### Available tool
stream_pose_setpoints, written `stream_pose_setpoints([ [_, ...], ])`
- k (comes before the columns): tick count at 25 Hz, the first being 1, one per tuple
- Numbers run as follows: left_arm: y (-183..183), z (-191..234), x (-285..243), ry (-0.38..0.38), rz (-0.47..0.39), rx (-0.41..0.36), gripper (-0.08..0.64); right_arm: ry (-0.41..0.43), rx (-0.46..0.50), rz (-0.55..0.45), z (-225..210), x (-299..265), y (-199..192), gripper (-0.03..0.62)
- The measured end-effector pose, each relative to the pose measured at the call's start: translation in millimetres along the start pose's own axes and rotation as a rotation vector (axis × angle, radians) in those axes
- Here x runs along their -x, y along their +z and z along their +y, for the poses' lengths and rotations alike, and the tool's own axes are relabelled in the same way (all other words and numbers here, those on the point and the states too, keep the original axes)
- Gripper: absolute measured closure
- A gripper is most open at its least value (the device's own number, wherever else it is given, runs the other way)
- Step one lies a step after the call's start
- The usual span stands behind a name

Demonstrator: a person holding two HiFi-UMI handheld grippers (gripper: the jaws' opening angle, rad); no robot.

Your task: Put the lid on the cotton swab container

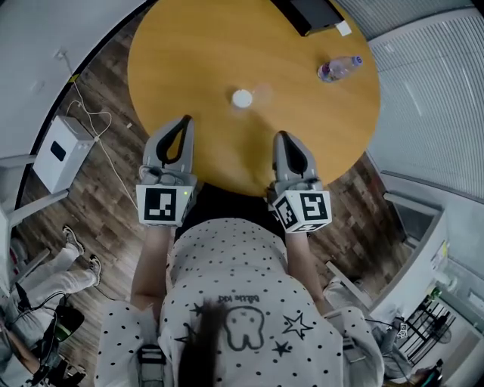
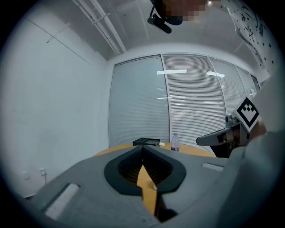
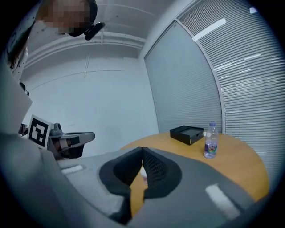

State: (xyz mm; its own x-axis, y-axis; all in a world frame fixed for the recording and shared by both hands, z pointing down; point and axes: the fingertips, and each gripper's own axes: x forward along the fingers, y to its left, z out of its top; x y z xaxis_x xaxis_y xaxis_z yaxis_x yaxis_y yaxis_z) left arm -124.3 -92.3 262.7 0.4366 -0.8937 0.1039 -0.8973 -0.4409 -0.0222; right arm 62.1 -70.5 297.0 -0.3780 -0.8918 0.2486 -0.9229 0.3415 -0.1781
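Pretty sure this is the very start, the reach-in, since nothing's picked up yet. The left gripper (image 1: 184, 121) and the right gripper (image 1: 281, 136) both hover over the near edge of the round wooden table (image 1: 189, 53). Each has its jaws pressed together with nothing between them. The cotton swab container (image 1: 242, 98) is the little white round thing well ahead of both sets of jaws, roughly midway between the lines they point along. Honestly I can't tell lid from tub at this size. So my guess for the next move: open the jaws, go forward, sort out which piece is which, then one gripper steadies the tub while the other takes the lid. The tabletop is smooth bare wood, with a water bottle (image 1: 339, 68) and a black box (image 1: 306, 13) far beyond the right jaws. The room has slatted blinds (image 2: 196, 102), a wood-plank floor (image 1: 106, 181), and a white box unit (image 1: 57, 151) off to the left jaws' outer side.
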Motion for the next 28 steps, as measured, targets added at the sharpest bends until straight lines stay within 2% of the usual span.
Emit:
stream_pose_setpoints([
  [5,-4,-3,-6,-0.015,0.004,-0.001,0.549,-0.018,-0.012,-0.002,-9,-1,-1,0.588],
  [10,-6,-4,-6,-0.009,0.023,0.007,0.549,0.002,-0.013,-0.012,-8,-5,3,0.588],
  [16,-9,-11,-6,-0.039,0.036,-0.001,0.549,0.028,-0.008,-0.016,-6,-10,7,0.588],
  [21,-6,-21,-11,-0.031,0.035,0.024,0.549,0.038,-0.005,-0.018,-15,-7,9,0.588],
  [28,-5,-25,-15,-0.031,0.035,0.015,0.549,0.045,-0.001,-0.027,-20,-6,12,0.588],
])
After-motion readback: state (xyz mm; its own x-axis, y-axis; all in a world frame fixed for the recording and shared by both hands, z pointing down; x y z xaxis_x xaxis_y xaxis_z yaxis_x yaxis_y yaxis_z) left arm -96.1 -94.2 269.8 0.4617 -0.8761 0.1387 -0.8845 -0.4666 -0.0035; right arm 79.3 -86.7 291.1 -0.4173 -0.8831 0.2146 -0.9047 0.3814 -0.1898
